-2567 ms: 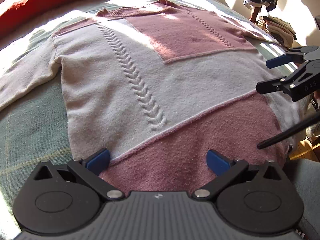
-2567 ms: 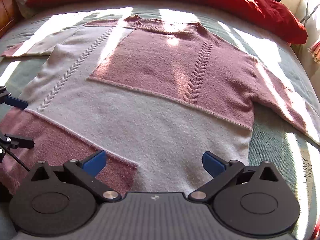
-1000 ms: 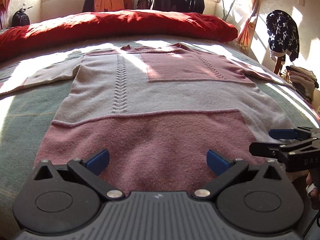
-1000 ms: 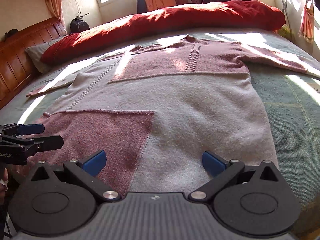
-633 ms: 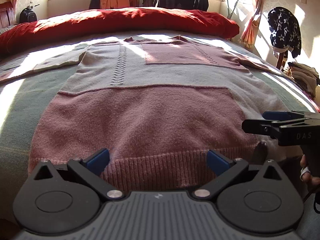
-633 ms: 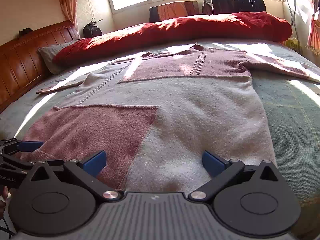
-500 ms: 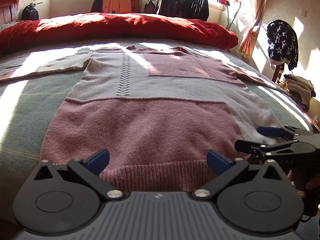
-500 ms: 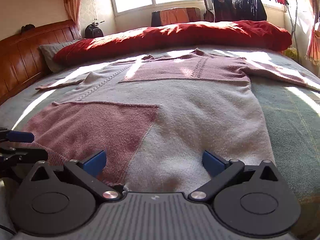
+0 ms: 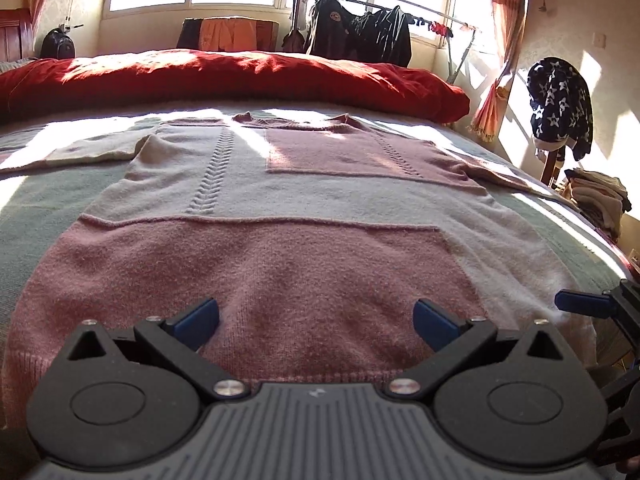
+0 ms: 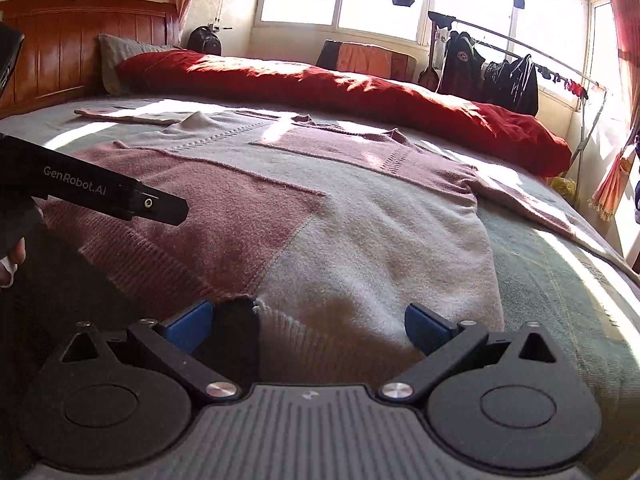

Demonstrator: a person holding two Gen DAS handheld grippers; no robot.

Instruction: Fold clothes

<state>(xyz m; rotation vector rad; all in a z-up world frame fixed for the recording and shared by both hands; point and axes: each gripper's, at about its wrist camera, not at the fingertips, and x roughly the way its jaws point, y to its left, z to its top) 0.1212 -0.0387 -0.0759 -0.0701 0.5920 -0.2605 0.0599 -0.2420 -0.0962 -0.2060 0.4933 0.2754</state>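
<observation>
A pink and cream knitted sweater [image 9: 304,208] lies spread flat on the bed, neck far, ribbed hem near. My left gripper [image 9: 316,318] stands open low over the pink hem part, with nothing between its blue fingers. In the right wrist view the same sweater [image 10: 360,220] fills the middle. My right gripper [image 10: 308,324] is open at the cream hem, the ribbed edge lying between its fingers. The right gripper's blue fingertip [image 9: 580,305] shows at the hem's right corner. The left gripper's black body [image 10: 120,196] reaches in from the left, held by a hand [image 10: 12,256].
The bed's grey-green cover [image 10: 560,280] lies under the sweater. A red duvet [image 9: 240,76] runs across the far side, with a wooden headboard [image 10: 80,52] on the left. A clothes rack [image 9: 360,36], a star-patterned garment [image 9: 560,108] and folded clothes [image 9: 596,196] stand to the right.
Both grippers have dropped from above the sweater to hem level at the near edge. The right gripper has swung closer to the hem, and the left gripper now crosses its view.
</observation>
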